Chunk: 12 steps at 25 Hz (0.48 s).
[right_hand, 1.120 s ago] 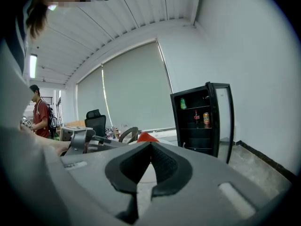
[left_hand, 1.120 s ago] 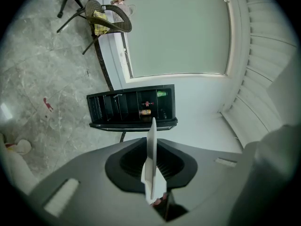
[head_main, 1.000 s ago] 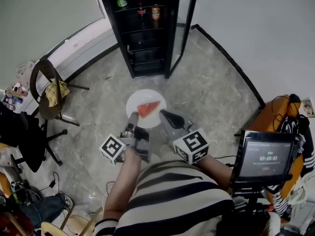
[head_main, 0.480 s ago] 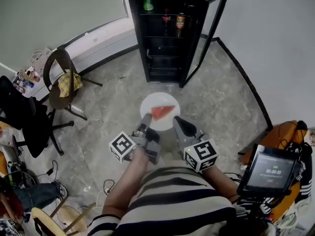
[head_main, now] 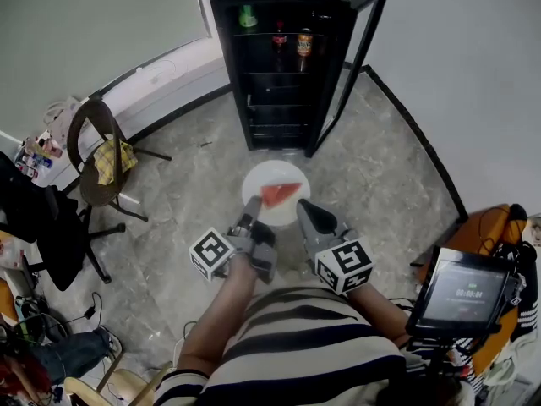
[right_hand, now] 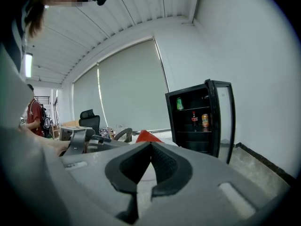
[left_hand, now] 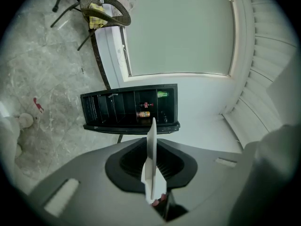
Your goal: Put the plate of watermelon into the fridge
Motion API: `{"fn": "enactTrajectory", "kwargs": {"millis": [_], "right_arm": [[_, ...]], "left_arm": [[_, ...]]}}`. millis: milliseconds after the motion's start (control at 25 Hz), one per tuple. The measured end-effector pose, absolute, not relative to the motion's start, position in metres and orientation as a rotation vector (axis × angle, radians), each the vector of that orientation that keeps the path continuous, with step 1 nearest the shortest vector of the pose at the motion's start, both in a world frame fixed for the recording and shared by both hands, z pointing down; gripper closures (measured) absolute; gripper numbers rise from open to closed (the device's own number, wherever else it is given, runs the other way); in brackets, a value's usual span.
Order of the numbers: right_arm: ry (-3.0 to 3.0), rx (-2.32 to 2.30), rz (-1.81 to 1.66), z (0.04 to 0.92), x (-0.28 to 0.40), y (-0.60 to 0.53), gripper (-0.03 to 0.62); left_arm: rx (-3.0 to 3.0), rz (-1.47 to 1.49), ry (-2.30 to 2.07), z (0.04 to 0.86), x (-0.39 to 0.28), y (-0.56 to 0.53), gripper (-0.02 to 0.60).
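Observation:
A white plate [head_main: 269, 204] carries a red watermelon slice [head_main: 280, 193], held level over the marble floor in front of the black fridge [head_main: 275, 53], whose glass door [head_main: 348, 70] stands open to the right. My left gripper [head_main: 250, 216] is shut on the plate's near-left rim and my right gripper [head_main: 303, 214] on its near-right rim. The left gripper view has the plate [left_hand: 151, 147] edge-on between the jaws of the left gripper [left_hand: 151, 166], fridge [left_hand: 129, 111] beyond. Past the right gripper [right_hand: 149, 149], the right gripper view catches the slice's tip [right_hand: 147, 136] and the fridge [right_hand: 200, 119].
The fridge's top shelf holds a green can [head_main: 247, 15], a cola bottle [head_main: 279, 34] and an orange can [head_main: 303, 39]; lower shelves look bare. A chair with a yellow cloth [head_main: 101, 155] stands left, a black office chair [head_main: 51, 227] nearer. A screen [head_main: 461, 290] sits at my right.
The fridge has shifted towards the middle of the head view and its open door shows more fully. Both grippers keep their hold on the plate, which stays level.

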State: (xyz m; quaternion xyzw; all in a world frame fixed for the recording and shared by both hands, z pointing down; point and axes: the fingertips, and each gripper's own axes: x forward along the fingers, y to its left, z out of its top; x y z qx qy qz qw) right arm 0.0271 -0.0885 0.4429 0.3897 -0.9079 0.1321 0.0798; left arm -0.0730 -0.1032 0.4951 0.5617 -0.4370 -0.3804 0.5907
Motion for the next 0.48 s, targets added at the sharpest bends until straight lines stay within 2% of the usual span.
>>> {"fn": "enactTrajectory", "kwargs": {"millis": [480], "right_arm": [[-2.676, 1.220, 0.392, 0.445, -0.001, -0.147, 0.597]], "left_arm": [[1.314, -0.851, -0.966, 0.499, -0.095, -0.167, 0.546]]}}
